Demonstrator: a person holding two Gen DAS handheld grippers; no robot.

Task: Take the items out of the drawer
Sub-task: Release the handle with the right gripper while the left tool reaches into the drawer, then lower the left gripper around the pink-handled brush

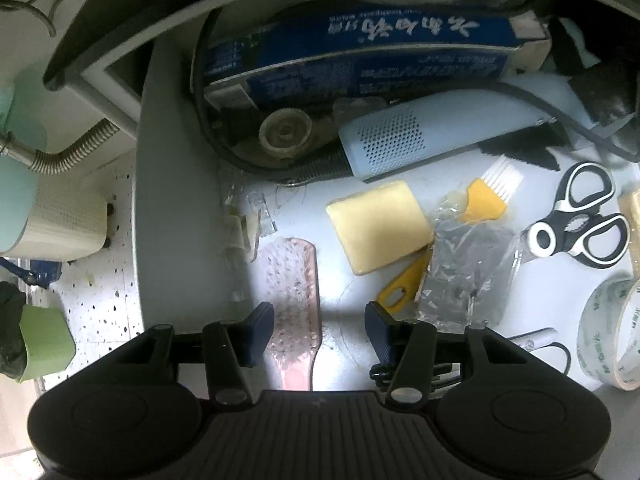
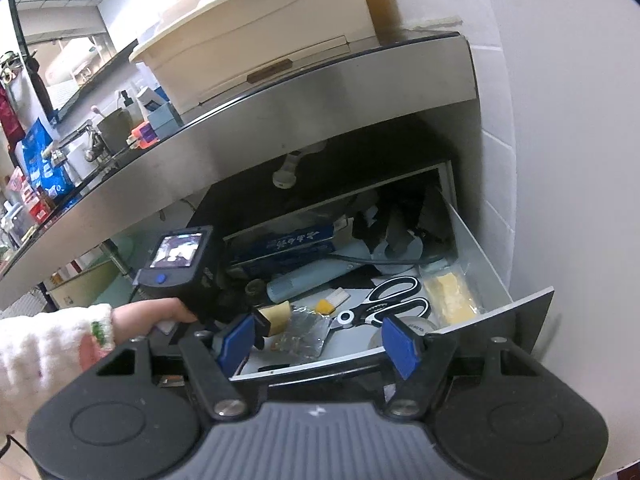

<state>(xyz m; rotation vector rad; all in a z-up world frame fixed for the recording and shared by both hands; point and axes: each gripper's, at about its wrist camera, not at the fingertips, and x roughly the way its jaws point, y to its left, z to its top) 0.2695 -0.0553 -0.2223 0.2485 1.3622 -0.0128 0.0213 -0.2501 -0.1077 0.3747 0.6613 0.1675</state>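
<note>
In the open drawer (image 1: 176, 184), a pink hairbrush (image 1: 294, 280) lies by the left wall, and the left tongs (image 1: 320, 332) hang over it, part-open, pads straddling its handle without touching. Mid-floor sits a yellow block (image 1: 378, 226), then black-and-white scissors (image 1: 576, 216) and a tape roll (image 1: 612, 340) toward the right edge — little bare floor between. The right tongs (image 2: 318, 340) hover outside the drawer's front edge — wide open, empty — under a steel tabletop (image 2: 280, 120).
</note>
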